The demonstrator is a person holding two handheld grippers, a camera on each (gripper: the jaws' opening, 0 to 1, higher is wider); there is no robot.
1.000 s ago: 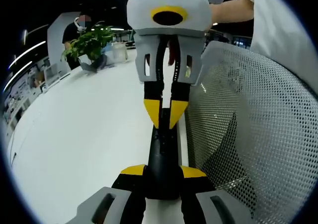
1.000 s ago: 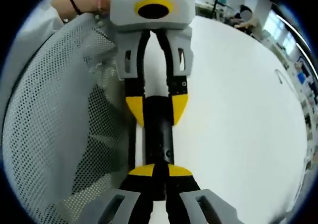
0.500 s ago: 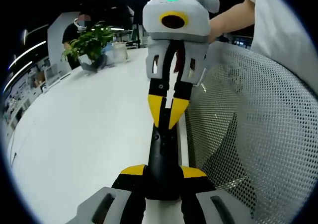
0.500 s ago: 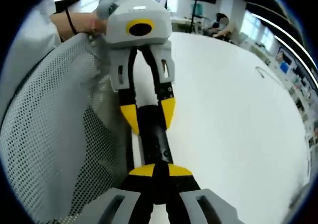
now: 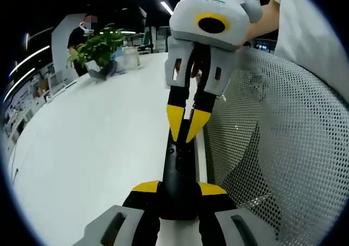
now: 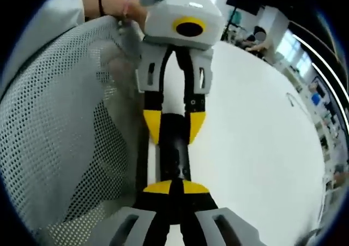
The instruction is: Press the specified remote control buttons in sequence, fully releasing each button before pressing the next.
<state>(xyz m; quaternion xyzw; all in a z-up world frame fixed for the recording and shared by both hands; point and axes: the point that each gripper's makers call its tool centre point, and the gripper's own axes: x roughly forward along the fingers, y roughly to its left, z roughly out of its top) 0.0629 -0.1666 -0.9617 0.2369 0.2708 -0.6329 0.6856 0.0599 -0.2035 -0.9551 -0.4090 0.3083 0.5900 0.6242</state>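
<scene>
From the left gripper view I see my left gripper (image 5: 179,189) at the bottom centre of the frame, its yellow-padded jaws clamped on either side of the slim black remote control (image 5: 179,164), which runs from them up the middle of the picture. At the remote's far end my right gripper (image 5: 184,127) reaches down from the top centre, its two pointed yellow tips drawn together to a narrow wedge that rests on the remote's upper face. I cannot tell whether a button is pressed in under them. The remote is held just above the smooth white tabletop (image 5: 98,142), which spreads over the left half of the frame. The grey perforated mesh chair back (image 5: 272,148) takes up the right side, just beside the remote. A leafy green potted plant (image 5: 98,45) stands far off on the table at the upper left, and a white sleeve (image 5: 305,22) shows at the upper right. In the right gripper view the arrangement is mirrored. The right gripper (image 6: 170,187) sits at the bottom centre with its yellow tips closed against each other over the near end of the remote (image 6: 174,153). The left gripper (image 6: 174,127) hangs from the top centre, its yellow pads gripping the remote's two long edges. Here the mesh chair back (image 6: 54,120) is on the left, the tabletop (image 6: 251,126) is on the right, and a hand (image 6: 131,9) shows at the top left behind the left gripper's grey body.
</scene>
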